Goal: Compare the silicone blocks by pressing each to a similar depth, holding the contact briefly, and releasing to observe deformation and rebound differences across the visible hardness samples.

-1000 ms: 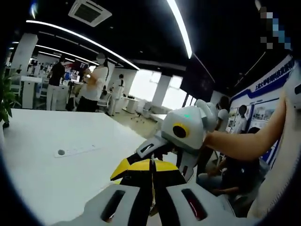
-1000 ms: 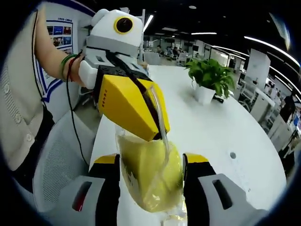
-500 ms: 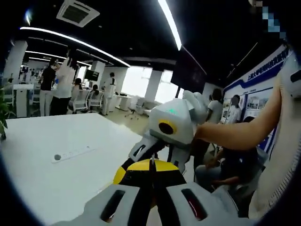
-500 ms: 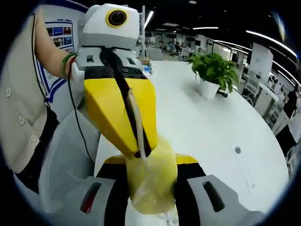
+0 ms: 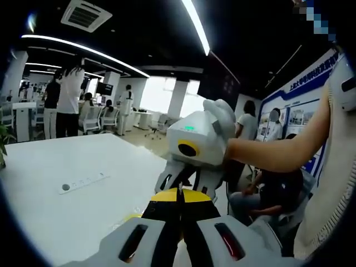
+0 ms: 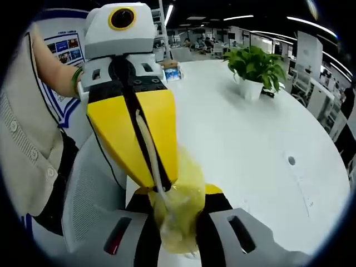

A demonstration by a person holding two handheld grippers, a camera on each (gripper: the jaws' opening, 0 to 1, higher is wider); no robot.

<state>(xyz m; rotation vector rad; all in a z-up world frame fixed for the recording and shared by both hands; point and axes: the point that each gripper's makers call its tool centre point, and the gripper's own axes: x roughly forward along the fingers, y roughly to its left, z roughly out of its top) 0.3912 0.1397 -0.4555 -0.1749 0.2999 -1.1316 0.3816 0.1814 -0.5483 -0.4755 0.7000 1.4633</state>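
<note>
While both claws pinch it, the silicone block (image 6: 179,214) sits between them.

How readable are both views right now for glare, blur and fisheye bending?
Left gripper view: ceiling light strips glare and bend strongly, windows blown out, white table nearly washed flat. Right gripper view: evenly lit, the left gripper and the yellow block in clear wrap sharp, the plant slightly soft, table edge curved by the lens.

Your silicone block (image 6: 179,214): translucent yellow, glossy, soft | left gripper (image 6: 158,192) jaws: smooth yellow plastic | table (image 6: 239,133): matt white
</note>
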